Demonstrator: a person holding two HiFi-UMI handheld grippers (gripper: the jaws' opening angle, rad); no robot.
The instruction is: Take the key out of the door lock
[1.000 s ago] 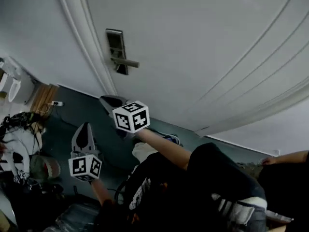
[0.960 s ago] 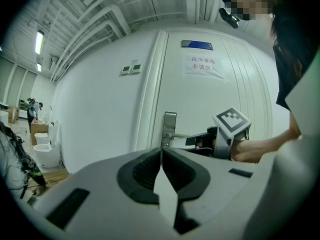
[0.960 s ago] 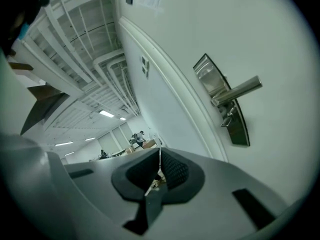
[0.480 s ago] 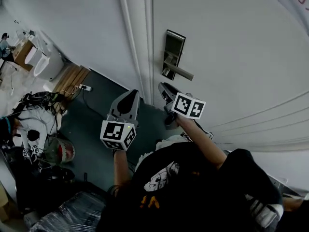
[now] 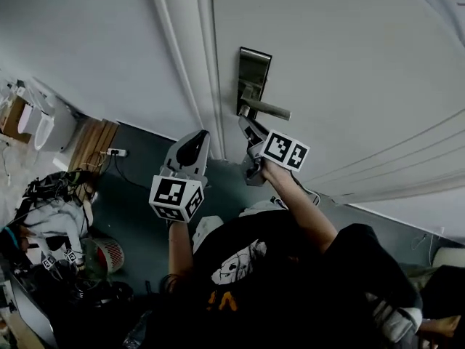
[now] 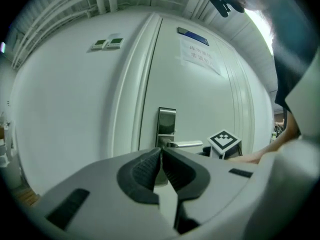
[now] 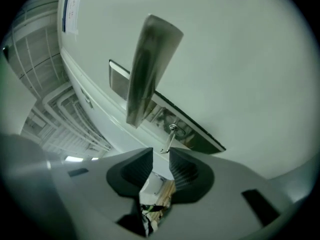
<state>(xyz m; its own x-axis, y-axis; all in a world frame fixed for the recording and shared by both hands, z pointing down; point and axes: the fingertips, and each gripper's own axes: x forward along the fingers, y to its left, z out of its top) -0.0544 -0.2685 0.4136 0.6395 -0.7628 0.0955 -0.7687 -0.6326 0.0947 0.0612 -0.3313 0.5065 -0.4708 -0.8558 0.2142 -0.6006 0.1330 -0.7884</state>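
One forearm [image 5: 309,209] outstretched, R tongs [image 7: 161,158] agape nr key [image 7: 168,138]

The person wears a black short-sleeved T-shirt [image 5: 251,282] with a white and orange print on the front. The left tongs [image 5: 196,138] and right tongs [image 5: 247,128] have pale grey moulded bodies with dark ribbed pads [image 6: 142,170]. Each carries a white cube [image 5: 176,198] printed with black square markers.

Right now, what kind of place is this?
Probably an indoor room entrance: a white panelled door with a silver metal lock plate and lever handle, a white paper notice on it, and a dark green floor.
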